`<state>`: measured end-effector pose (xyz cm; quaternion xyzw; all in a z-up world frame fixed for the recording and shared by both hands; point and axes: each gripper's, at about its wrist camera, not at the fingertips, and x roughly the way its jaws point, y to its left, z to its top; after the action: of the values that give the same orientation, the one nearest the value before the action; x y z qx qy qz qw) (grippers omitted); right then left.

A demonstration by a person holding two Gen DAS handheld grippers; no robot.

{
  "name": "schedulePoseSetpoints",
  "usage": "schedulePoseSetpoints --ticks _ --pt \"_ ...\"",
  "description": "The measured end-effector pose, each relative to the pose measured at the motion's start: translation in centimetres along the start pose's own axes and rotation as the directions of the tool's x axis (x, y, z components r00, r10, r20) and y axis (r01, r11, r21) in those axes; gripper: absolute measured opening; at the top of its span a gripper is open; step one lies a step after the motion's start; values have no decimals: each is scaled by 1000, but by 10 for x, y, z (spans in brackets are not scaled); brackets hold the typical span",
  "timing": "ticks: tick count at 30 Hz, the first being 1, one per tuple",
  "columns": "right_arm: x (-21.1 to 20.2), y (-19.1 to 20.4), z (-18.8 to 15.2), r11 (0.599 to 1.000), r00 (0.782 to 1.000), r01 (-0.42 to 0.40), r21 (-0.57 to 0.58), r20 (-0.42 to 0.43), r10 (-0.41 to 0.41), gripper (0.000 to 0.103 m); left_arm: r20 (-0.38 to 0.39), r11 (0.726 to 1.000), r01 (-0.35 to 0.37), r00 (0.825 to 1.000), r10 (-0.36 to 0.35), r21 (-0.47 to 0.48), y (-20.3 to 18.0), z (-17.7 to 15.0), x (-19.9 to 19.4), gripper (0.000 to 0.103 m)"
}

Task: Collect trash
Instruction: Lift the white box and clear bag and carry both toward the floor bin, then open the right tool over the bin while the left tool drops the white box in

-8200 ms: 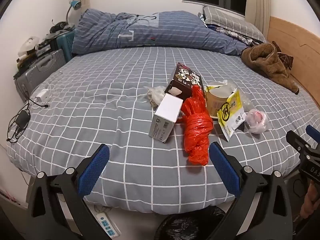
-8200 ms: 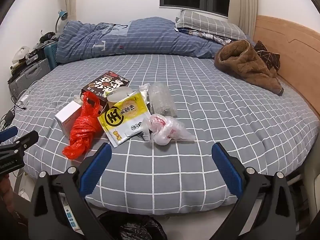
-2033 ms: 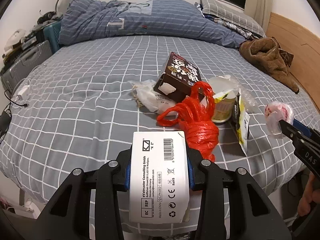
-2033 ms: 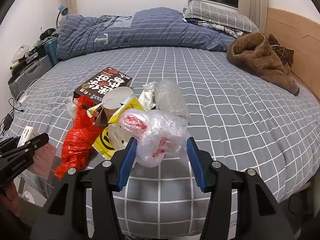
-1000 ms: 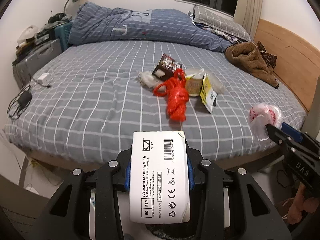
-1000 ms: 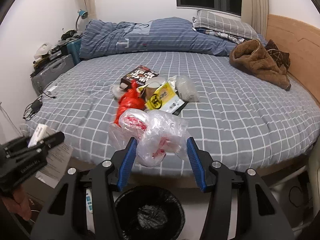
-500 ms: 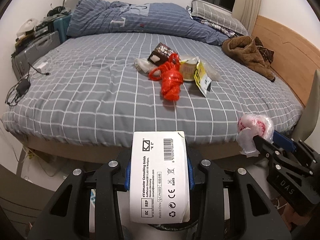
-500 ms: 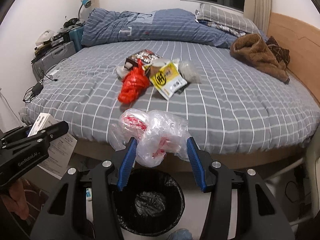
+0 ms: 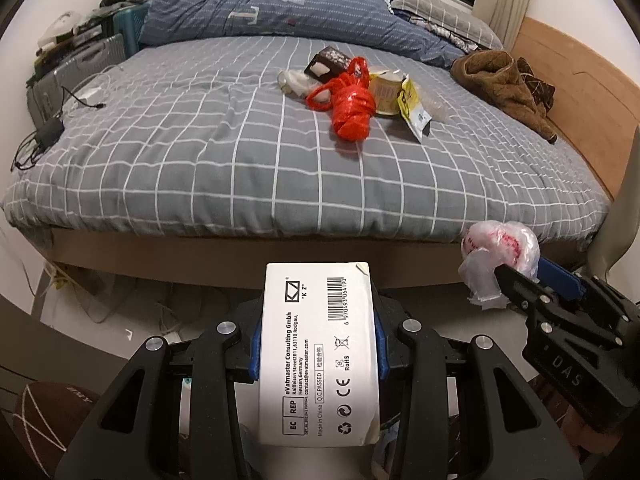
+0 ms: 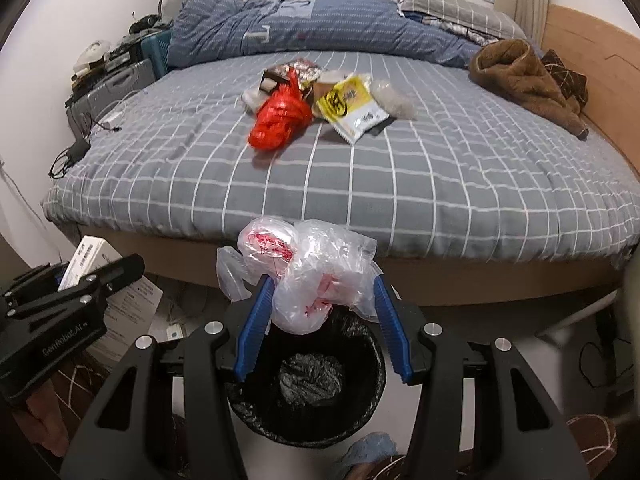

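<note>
Nearest, the left gripper pinches a white box flat between its blue pads, the printed label facing up. The right gripper is clamped on a crumpled clear plastic bag with red print, which bulges up and forward between its blue pads. Directly below that bag stands a black bin lined with a black bag, on the floor just off the near edge of the bed. In the right wrist view the left gripper shows at the left edge with the box end sticking out; a hand is visible beneath it.

Further on, the grey checked bed cover carries the remaining trash in a cluster past the middle, toward the far edge: a red plastic bag nearest, a yellow snack packet to its right, a paper cup between them, a dark carton behind, and a clear wrapper at the right.

At the far right corner lies a brown garment; a blue quilt is heaped along the far edge.
</note>
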<state>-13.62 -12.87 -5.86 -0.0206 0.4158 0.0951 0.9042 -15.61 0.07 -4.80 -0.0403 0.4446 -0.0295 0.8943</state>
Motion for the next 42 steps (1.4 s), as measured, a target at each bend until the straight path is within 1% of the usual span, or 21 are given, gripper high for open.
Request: schedulePoseSetpoints --ticks 3,7,10,13,14,19,24,30,32,34,37,38,42 --pt "11 -2 -7 1000 1000 -3 3 -24 3 50 -10 1000 -7 1000 7 -2 2 -6 11 39" --pt "35 -10 -18 999 997 -16 31 -78 19 50 -61 1000 -11 998 9 -21 8 -16 38 39" --pt "58 -13 -25 999 992 -20 49 -127 26 50 -83 999 -30 996 29 -14 9 -21 57 39" --pt "82 -13 -32 998 985 -23 57 -168 32 50 -105 999 -20 994 17 -30 14 -25 75 39" --pt "93 -11 -34 998 982 -19 55 -187 29 50 -114 999 -29 993 25 -32 16 -28 82 39" --pt "115 -3 -39 999 972 -23 48 -234 33 50 -147 998 -53 988 46 -42 24 -34 103 39" --pt "131 5 -45 999 960 -27 47 -276 39 50 -174 997 -68 983 59 -48 30 -39 112 39" --pt "143 19 -49 999 954 -28 16 -298 31 50 -193 994 -97 977 86 -47 34 -46 112 39" --pt "148 22 -50 1000 953 -12 -1 -301 11 54 -195 994 -94 977 83 -47 37 -46 115 39" --pt "150 19 -51 1000 953 -12 2 -301 12 55 -193 995 -91 978 80 -47 40 -48 117 39" --pt "149 21 -51 1000 955 0 4 -298 1 62 -193 996 -84 978 74 -43 37 -47 120 39" --pt "148 18 -51 1000 955 5 6 -297 -3 66 -192 996 -81 979 72 -42 31 -46 123 39" --pt "148 3 -52 999 957 19 26 -289 -11 74 -205 997 -73 977 65 -34 19 -43 127 39"
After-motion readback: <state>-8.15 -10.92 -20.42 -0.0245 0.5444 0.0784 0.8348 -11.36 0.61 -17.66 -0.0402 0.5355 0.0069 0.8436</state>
